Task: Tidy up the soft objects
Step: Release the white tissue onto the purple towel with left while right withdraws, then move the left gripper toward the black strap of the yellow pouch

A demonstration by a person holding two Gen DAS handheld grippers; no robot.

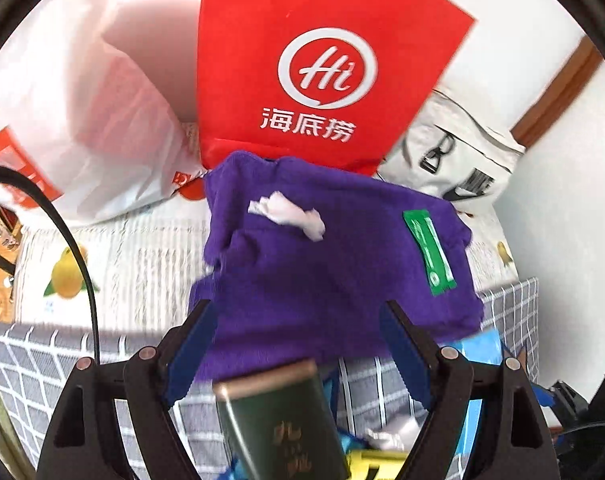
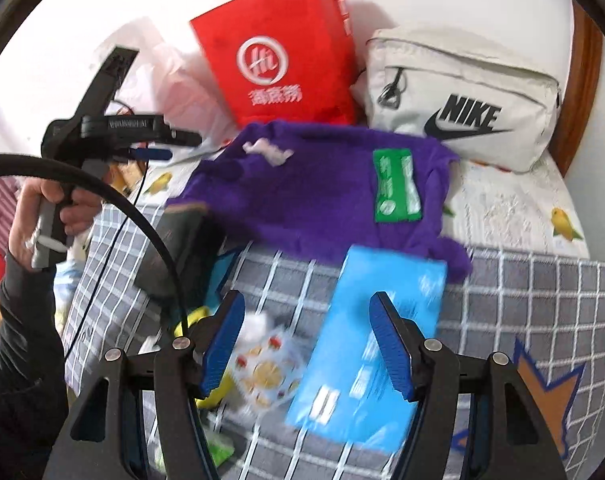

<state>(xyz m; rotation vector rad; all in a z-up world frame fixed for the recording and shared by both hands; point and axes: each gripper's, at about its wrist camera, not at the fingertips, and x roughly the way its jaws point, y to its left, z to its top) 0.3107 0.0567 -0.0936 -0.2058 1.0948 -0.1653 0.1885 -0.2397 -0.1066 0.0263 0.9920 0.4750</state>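
Bed (image 2: 522,208) fills both views; purple cloth (image 1: 334,264) lies spread mid-frame w/ a green packet (image 1: 430,252) and white scrap (image 1: 290,212) on it. Looks like btwn steps: cloth laid out, nothing held. Next probably needs clearing those bits, then pinching a hem. Left gripper (image 1: 298,348) jaws wide, cloth's near edge just beyond the tips. Right gripper (image 2: 306,344) jaws apart, empty, over blue pack (image 2: 366,352), lower centre; cloth well above.

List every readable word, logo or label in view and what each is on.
"Hi" in a ring, with "海底捞" below: red bag.
"NIKE" with a swoosh: white pouch.
Green label on the purple cloth: white print, too blurred to read.
Dark green tin: gold characters, blurred.
Blue pack: white print, blurred.
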